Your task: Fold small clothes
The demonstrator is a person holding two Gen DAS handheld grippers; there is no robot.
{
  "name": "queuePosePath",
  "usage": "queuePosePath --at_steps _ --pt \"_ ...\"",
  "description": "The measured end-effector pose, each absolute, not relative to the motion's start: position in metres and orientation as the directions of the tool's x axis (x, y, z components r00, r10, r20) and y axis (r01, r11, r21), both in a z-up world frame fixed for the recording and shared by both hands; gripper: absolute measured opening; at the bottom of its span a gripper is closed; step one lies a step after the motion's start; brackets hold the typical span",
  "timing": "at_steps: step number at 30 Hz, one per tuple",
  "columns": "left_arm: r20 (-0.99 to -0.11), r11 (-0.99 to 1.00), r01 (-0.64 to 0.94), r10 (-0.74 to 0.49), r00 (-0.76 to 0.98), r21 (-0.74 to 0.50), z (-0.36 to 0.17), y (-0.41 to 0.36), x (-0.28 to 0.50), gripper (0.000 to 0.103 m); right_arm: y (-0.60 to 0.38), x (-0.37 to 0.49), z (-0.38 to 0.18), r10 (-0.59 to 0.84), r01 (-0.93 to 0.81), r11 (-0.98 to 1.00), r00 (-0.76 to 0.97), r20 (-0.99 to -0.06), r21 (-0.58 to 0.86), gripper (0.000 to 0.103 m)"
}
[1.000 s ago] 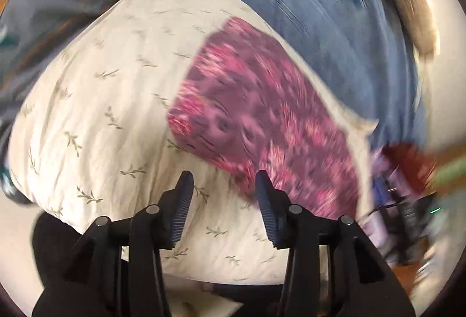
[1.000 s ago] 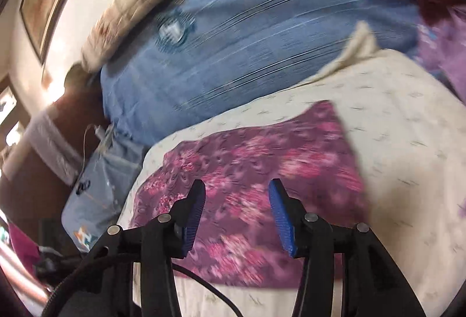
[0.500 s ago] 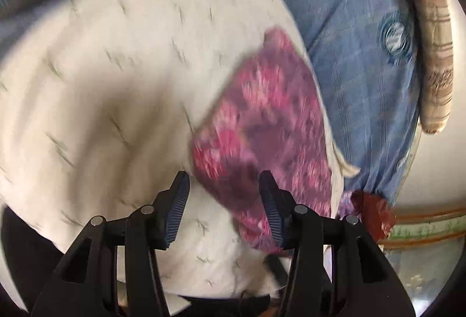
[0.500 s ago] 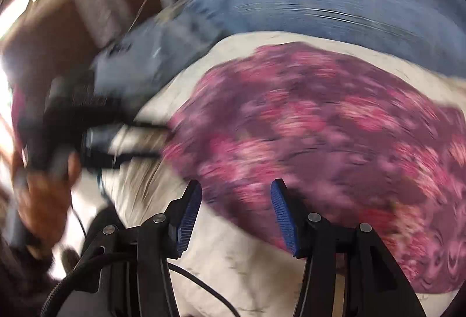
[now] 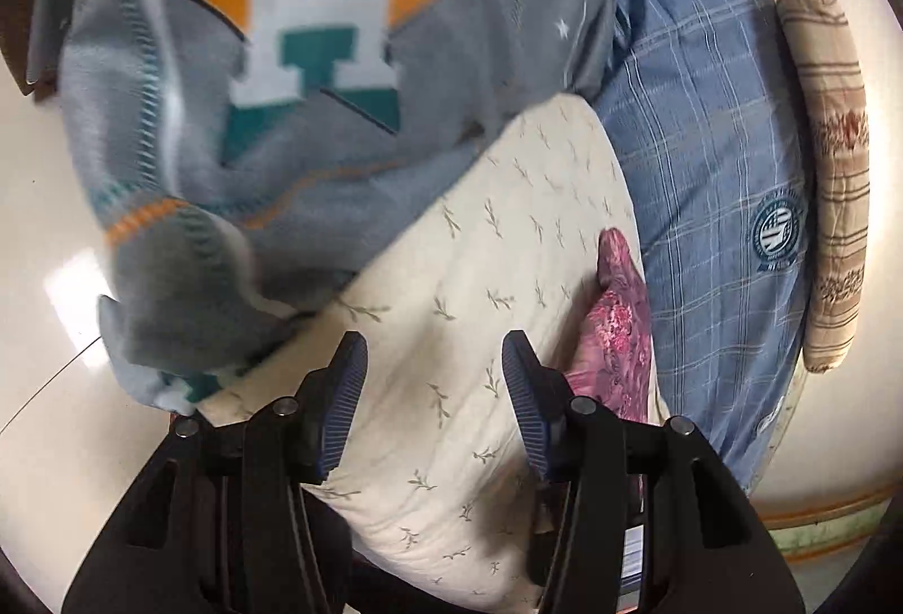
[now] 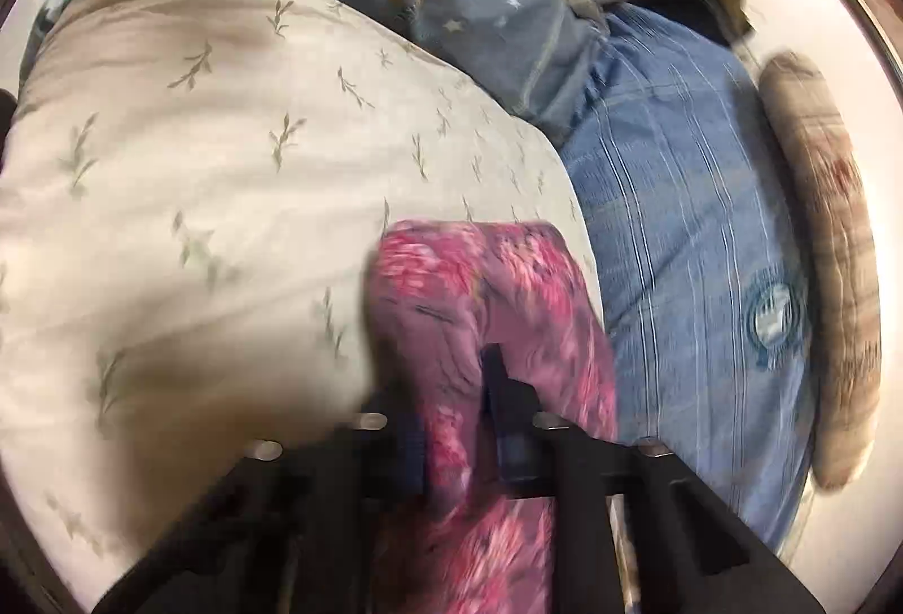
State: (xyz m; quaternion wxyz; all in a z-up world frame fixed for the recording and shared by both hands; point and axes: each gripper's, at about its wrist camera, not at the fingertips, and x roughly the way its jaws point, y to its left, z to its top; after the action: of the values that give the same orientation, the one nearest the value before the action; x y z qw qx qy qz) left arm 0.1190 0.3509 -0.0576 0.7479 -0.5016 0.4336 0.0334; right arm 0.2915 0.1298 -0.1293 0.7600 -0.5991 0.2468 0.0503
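A small purple and pink floral garment (image 6: 496, 309) lies on a cream pillow with a green leaf print (image 6: 226, 174). My right gripper (image 6: 457, 422) is shut on the floral garment, whose cloth is bunched between the fingers and blurred by motion. In the left wrist view the garment (image 5: 621, 326) shows as a narrow strip at the pillow's (image 5: 468, 286) right edge. My left gripper (image 5: 432, 388) is open and empty above the pillow, to the left of the garment.
A grey blanket with an orange star and white H logo (image 5: 316, 49) lies over the far side of the pillow. A blue checked sheet (image 5: 711, 185) covers the bed to the right. A rolled striped beige cloth (image 5: 835, 174) lies along the far right edge.
My right gripper has closed on the floral garment and bunched it up. My left gripper has swung left, off the garment, and stays open over the pillow.
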Motion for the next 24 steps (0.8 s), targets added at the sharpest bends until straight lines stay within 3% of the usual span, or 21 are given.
queuePosePath --at_steps 1,3,5,8,9,11,13,16,18,21,24 --pt "-0.675 0.490 -0.481 -0.382 0.631 -0.727 -0.055 0.354 0.117 0.048 0.136 0.298 -0.117 -0.190 -0.398 0.356 0.855 -0.482 -0.846 0.010" --pt "-0.670 0.491 -0.477 -0.368 0.645 -0.729 -0.052 0.359 0.114 0.048 0.127 0.314 -0.064 -0.050 -0.439 0.647 0.792 -0.609 -0.623 0.010" --pt "-0.672 0.498 -0.476 -0.357 0.649 -0.725 -0.049 0.358 0.114 0.049 0.075 0.335 -0.007 0.269 -0.445 0.891 0.679 -0.683 -0.092 0.011" --pt "-0.672 0.511 -0.466 -0.362 0.646 -0.723 -0.049 0.350 0.118 0.054 -0.001 0.365 -0.012 0.614 -0.371 0.788 0.532 -0.584 0.491 0.013" --pt "-0.676 0.520 -0.463 -0.363 0.641 -0.718 -0.050 0.346 0.119 0.054 -0.008 0.371 -0.024 0.657 -0.350 0.750 0.491 -0.572 0.561 0.015" --pt "-0.694 0.547 -0.460 -0.369 0.618 -0.700 -0.051 0.334 0.124 0.054 -0.004 0.378 -0.063 0.634 -0.295 0.772 0.436 -0.639 0.563 0.018" --pt "-0.701 0.565 -0.445 -0.391 0.597 -0.695 -0.051 0.323 0.128 0.054 0.013 0.381 -0.091 0.613 -0.298 0.790 0.379 -0.693 0.536 0.029" --pt "-0.718 0.618 -0.413 -0.397 0.571 -0.669 -0.047 0.308 0.133 0.054 0.020 0.378 -0.106 0.721 -0.286 0.693 0.301 -0.624 0.662 0.035" --pt "-0.724 0.640 -0.390 -0.410 0.555 -0.662 -0.046 0.297 0.138 0.056 0.020 0.371 -0.099 0.727 -0.331 0.686 0.270 -0.631 0.648 0.037" --pt "-0.728 0.662 -0.352 -0.455 0.512 -0.661 -0.050 0.265 0.149 0.065 -0.011 0.350 -0.076 0.664 -0.357 0.748 0.416 -0.621 0.560 0.038" --pt "-0.712 0.666 -0.293 -0.532 0.457 -0.686 -0.057 0.230 0.164 0.065 -0.073 0.323 -0.060 0.475 -0.193 0.861 0.636 -0.609 0.471 0.042"
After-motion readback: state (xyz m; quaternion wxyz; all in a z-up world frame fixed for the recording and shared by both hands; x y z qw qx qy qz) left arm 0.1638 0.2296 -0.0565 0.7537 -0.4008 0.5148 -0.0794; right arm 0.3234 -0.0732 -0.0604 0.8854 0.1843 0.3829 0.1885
